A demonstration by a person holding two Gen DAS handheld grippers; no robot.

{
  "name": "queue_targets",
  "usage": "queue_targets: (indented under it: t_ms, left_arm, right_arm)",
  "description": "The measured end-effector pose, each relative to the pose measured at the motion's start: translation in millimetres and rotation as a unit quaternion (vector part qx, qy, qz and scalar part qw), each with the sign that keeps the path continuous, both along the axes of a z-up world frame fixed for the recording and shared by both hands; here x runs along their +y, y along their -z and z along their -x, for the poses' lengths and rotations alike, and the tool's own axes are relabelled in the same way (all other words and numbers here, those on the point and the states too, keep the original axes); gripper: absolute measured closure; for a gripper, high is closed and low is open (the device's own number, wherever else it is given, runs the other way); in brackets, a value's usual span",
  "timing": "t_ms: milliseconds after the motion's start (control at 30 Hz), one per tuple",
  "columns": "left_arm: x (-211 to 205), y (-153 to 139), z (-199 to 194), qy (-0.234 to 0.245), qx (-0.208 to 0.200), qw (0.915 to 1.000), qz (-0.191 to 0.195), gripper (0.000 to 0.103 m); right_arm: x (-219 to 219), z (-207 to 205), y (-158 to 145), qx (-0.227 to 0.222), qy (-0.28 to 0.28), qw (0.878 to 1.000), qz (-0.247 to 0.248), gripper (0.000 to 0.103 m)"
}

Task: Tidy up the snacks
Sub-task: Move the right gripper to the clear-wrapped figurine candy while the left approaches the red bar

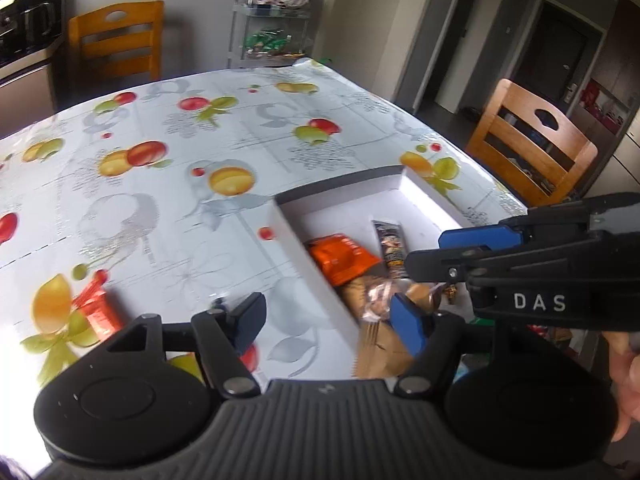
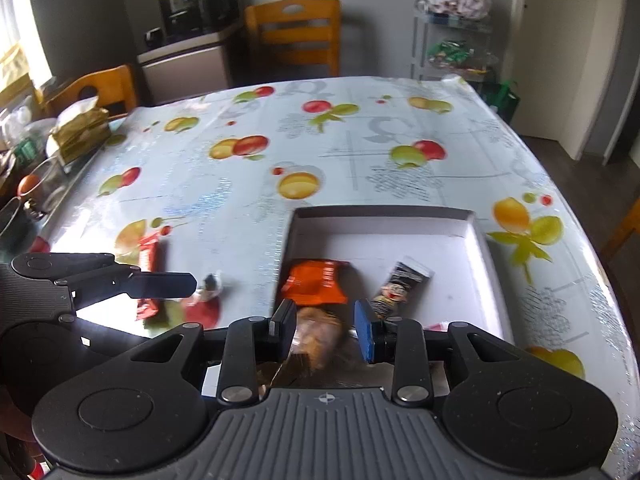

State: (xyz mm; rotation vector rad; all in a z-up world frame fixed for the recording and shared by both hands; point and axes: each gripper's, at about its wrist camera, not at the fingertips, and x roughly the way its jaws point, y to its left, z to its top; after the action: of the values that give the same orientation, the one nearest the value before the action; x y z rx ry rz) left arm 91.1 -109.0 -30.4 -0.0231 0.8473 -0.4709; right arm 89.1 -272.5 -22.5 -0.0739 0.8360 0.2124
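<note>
My left gripper point(image 1: 328, 320) hovers over the near left wall of the shallow white cardboard box point(image 2: 486, 248), jaws wide apart, nothing between them. My right gripper point(image 2: 326, 330) hangs above a blurred brown clear-wrapped pastry point(image 2: 318, 336) in the box; jaws partly apart, contact unclear. Also in the box: an orange foil packet point(image 2: 316, 286) and a dark cartoon-printed sachet point(image 2: 394, 288). A red wrapped bar point(image 2: 149, 276) lies outside on the fruit-print tablecloth point(image 2: 360, 140).
</note>
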Motion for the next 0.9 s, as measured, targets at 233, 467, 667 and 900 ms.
queue_targets:
  t_ms: [233, 467, 667, 900]
  left_arm:
    - [31, -2, 6, -0.030, -0.006, 0.9995, 0.004, 0.034]
    - [59, 2, 6, -0.072, 0.001, 0.9974, -0.008, 0.034]
    - [84, 11, 0, -0.116, 0.015, 0.9927, -0.029, 0.034]
    - [100, 21, -9, -0.142, 0.023, 0.9886, -0.044, 0.034]
  right_arm:
    - [28, -6, -1, -0.001, -0.024, 1.000, -0.005, 0.068]
    - [50, -13, 2, 0.001, -0.043, 0.999, -0.007, 0.067]
    - [65, -19, 7, 0.013, -0.056, 0.998, -0.007, 0.063]
    - [78, -25, 17, 0.029, -0.066, 0.997, -0.003, 0.063]
